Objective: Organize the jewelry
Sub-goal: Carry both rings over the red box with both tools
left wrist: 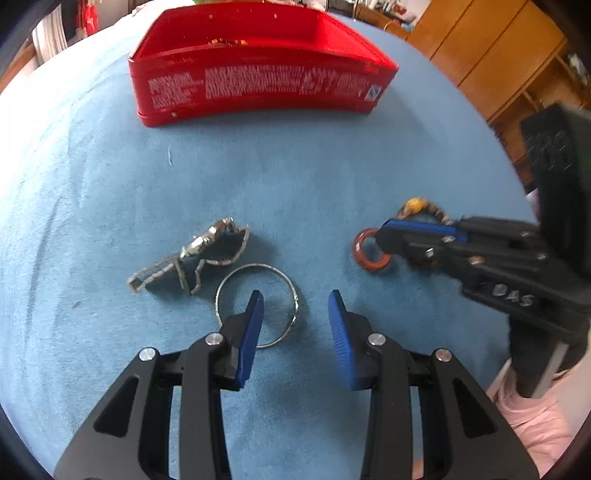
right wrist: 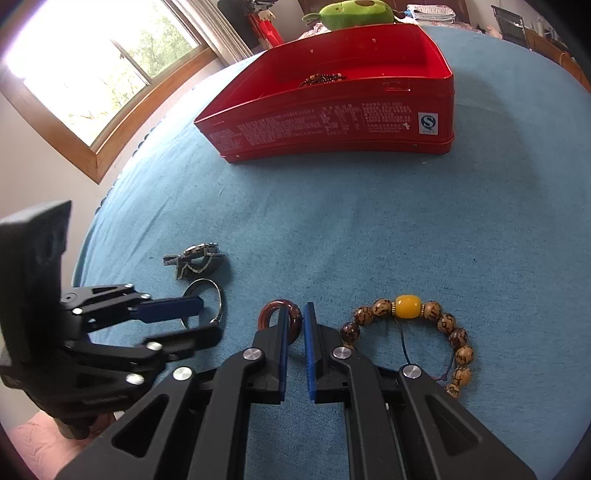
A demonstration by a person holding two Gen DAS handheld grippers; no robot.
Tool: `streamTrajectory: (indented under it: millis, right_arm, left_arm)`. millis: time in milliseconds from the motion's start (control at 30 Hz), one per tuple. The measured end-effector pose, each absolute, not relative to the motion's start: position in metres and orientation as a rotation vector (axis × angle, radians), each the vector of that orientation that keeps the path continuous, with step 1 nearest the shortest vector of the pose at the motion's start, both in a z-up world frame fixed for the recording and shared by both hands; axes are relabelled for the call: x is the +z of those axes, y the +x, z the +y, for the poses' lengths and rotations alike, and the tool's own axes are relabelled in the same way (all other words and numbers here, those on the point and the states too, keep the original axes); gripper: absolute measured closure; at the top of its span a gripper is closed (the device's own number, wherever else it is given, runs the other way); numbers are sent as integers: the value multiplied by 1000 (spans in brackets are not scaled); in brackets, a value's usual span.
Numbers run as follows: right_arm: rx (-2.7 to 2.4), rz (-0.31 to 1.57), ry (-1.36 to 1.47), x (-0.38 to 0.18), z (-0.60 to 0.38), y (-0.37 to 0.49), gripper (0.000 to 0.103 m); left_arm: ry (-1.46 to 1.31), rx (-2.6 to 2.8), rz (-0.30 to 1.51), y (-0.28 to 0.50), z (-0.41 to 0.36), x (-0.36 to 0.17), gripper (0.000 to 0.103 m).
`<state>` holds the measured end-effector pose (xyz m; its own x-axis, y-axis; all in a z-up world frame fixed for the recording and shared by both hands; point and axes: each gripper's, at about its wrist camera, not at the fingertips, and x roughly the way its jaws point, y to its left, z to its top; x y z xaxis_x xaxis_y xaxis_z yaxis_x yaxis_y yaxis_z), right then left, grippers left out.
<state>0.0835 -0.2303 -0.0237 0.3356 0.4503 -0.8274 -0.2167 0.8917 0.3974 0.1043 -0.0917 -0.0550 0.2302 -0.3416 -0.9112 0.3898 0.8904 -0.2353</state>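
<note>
Left claw (left wrist: pixel 295 306) open, blue pads apart, nothing pressed between them; left pad tip over the inside of a thin silver wire bangle (left wrist: pixel 256 304) lying flat on the blue cloth-covered desk (left wrist: pixel 295 177). At about ten o'clock from that bangle, touching or nearly touching its rim, a silver metal-link wristwatch (left wrist: pixel 192 258) lying in a crumpled heap. Right claw (right wrist: pixel 295 314) closed to a narrow slit, left pad pressed against the rim of a small reddish-brown glossy ring (right wrist: pixel 275 314) that rests on the cloth; whether the ring is actually pinched between the pads cannot be told. At three o'clock from this claw, just beside it, a bracelet of speckled brown beads with one large yellow bead (right wrist: pixel 410 325), partly hidden under the claw's right finger. Well beyond both claws, at twelve o'clock, an open red metal tin with white print on its side (right wrist: pixel 332 122), with a dark beaded piece (right wrist: pixel 321 78) lying inside. Behind the tin, a green plush toy (right wrist: pixel 351 13); at ten o'clock in the right wrist view, a wood-framed window (right wrist: pixel 110 74).
</note>
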Motion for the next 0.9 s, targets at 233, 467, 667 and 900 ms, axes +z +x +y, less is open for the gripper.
streamTrajectory:
  millis: [233, 467, 667, 900]
  right_arm:
    - [439, 1149, 237, -24, -231, 83, 95]
    - [446, 1134, 243, -18, -234, 84, 95]
    - [456, 1107, 237, -4, -235, 84, 95]
    - [458, 1070, 230, 16, -235, 93, 96]
  left_arm:
    - [146, -464, 1206, 105, -101, -61, 101]
    - [50, -479, 1202, 107, -90, -53, 102]
    - [-1, -489, 1115, 103, -78, -21, 102]
    - [-32, -487, 1023, 107, -77, 17, 102]
